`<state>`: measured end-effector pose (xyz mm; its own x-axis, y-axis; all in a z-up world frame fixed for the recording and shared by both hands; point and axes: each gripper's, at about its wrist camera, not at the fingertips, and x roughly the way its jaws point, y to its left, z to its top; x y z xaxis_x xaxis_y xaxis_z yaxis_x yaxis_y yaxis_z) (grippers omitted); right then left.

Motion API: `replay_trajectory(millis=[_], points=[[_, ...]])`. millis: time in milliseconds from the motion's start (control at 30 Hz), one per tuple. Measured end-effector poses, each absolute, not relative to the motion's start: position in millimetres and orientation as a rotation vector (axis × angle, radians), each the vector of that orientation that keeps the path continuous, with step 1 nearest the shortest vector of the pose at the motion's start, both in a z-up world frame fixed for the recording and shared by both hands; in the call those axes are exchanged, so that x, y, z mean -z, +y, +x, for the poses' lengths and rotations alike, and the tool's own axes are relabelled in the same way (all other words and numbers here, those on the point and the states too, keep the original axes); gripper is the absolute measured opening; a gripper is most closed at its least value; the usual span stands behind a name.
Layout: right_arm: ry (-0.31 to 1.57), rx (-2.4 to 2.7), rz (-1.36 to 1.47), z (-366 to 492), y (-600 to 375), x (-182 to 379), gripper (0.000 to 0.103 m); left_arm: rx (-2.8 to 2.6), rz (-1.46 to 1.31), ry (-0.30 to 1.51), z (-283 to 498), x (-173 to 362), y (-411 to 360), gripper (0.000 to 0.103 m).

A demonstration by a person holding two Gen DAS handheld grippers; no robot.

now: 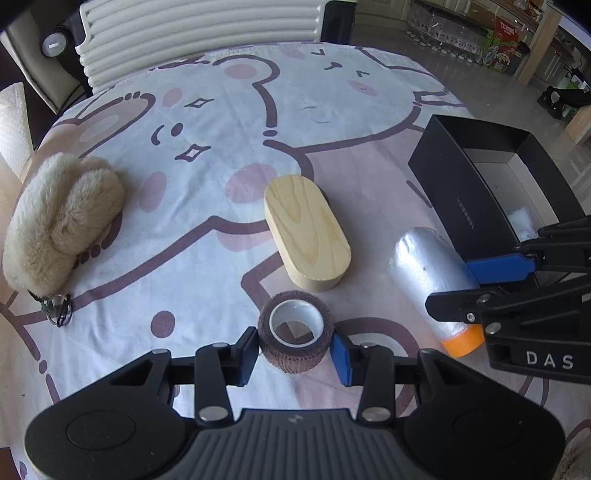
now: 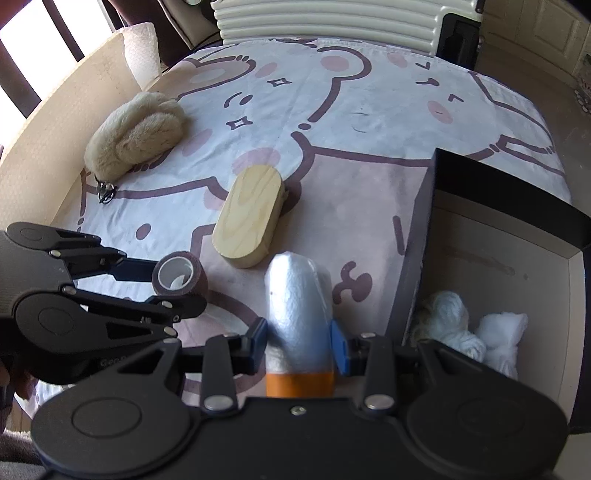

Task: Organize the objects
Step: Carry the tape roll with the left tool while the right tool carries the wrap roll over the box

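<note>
A brown bandage roll [image 1: 295,339] with a white core stands on the cartoon-print tablecloth [image 1: 184,229], and my left gripper [image 1: 295,352] is shut on it, one pad against each side. From the right wrist view the same roll [image 2: 181,277] shows between the left gripper [image 2: 177,286] fingers. To its right lies a silver wrapped cylinder [image 1: 428,266] with an orange end. My right gripper [image 2: 300,343] is shut on that cylinder [image 2: 295,295] near the orange end, and the right gripper [image 1: 454,291] reaches in from the right edge of the left wrist view.
An open black box [image 2: 413,258] stands at the right and holds white cloth bundles [image 2: 491,332]. An oval wooden block [image 1: 306,236] lies mid-table. A fluffy beige keychain [image 1: 59,221] lies at the left. A ribbed white chair back [image 1: 199,33] stands behind the table.
</note>
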<state>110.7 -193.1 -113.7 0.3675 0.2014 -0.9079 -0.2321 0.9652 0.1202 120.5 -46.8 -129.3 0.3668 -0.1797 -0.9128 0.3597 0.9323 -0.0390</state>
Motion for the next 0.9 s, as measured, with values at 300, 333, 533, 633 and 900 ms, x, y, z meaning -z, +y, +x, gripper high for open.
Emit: replay_trajectory(millis=[300,333,533,633,900], points=[[1.09,-0.257,-0.004,104.6,-196.5,92.6,0.038,0.319,0.179,1.066,113.9,103.2,-44.9,0.043],[1.082,-0.255,-0.002,103.3,-196.9,89.7,0.038,0.316,0.18,1.057,112.8,99.7,-44.7,0.043],[1.016,-0.238,0.006,93.3,-200.0,68.9,0.038,0.297,0.182,0.996,103.8,77.6,-42.6,0.043],[0.984,-0.23,0.011,87.8,-201.7,57.9,0.038,0.292,0.175,0.971,98.7,66.9,-41.2,0.043],[0.923,-0.204,0.001,72.0,-204.9,35.2,0.038,0.286,0.161,0.923,84.6,43.9,-41.5,0.043]])
